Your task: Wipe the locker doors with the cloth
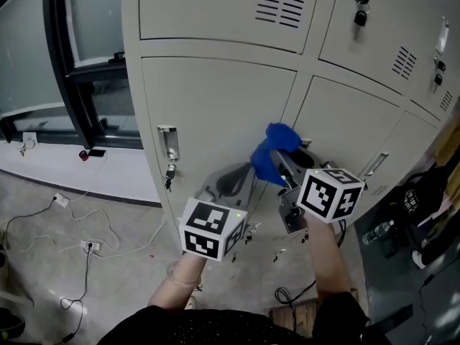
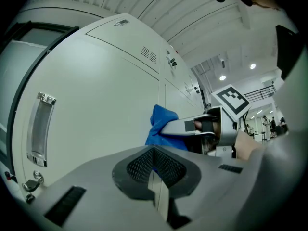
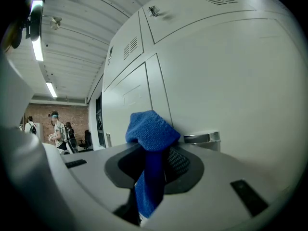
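Facing beige locker doors (image 1: 215, 113), cable-strewn floor (image 1: 129, 279)

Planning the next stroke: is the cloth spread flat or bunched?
Bunched: the blue cloth is a folded wad pinched in the right gripper, not spread.

Left gripper (image 1: 243, 175) and right gripper (image 1: 279, 160) are pale grey mouldings with black mesh-textured pads (image 2: 139, 166), each bearing a white cube (image 1: 210, 230) printed with black square markers – the person's top (image 1: 215, 328) is dark, finely speckled.
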A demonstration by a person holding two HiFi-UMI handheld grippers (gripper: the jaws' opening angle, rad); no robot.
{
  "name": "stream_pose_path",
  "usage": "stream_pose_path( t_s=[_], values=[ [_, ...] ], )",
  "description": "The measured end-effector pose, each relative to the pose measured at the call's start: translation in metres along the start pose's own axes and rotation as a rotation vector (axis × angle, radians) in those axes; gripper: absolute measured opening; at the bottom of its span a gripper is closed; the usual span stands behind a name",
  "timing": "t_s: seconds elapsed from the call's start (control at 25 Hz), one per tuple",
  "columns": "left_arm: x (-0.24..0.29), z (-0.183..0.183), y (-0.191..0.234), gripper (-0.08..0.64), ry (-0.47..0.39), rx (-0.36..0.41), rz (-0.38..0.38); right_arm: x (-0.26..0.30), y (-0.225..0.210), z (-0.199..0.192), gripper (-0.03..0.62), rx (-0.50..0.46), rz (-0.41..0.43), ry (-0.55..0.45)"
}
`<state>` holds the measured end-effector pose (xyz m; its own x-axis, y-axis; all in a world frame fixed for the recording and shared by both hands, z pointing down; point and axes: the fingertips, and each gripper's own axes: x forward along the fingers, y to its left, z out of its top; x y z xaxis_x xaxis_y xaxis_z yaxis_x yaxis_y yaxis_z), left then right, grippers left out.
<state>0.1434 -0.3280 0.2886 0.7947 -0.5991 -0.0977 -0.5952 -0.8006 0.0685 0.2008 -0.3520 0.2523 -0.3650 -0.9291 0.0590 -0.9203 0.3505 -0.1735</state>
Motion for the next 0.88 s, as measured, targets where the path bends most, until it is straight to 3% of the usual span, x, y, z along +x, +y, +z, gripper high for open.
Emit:
stream_pose_path(
  t_s=[0.24, 0.36, 0.68, 0.88],
  values=[
    [-0.010, -0.001, 0.009, 0.006, 0.001, -0.010, 0.011, 0.002, 0.007, -0.003, 0.084, -0.004, -0.017, -0.002],
    [-0.020, -0.002, 0.019, 0.006, 0.001, -0.009, 0.024, 0.011, 0.037, -0.009, 0.084, -0.013, 0.052, 0.010],
    [-0.082, -0.020, 0.090, 0.006, 0.044, -0.024, 0.160, 0.071, 0.121, -0.047, 0.084, -0.020, 0.192, 0.070],
    [-0.122, -0.034, 0.133, 0.006, 0.075, -0.033, 0.222, 0.105, 0.155, -0.082, 0.084, -0.030, 0.195, 0.108]
  ],
)
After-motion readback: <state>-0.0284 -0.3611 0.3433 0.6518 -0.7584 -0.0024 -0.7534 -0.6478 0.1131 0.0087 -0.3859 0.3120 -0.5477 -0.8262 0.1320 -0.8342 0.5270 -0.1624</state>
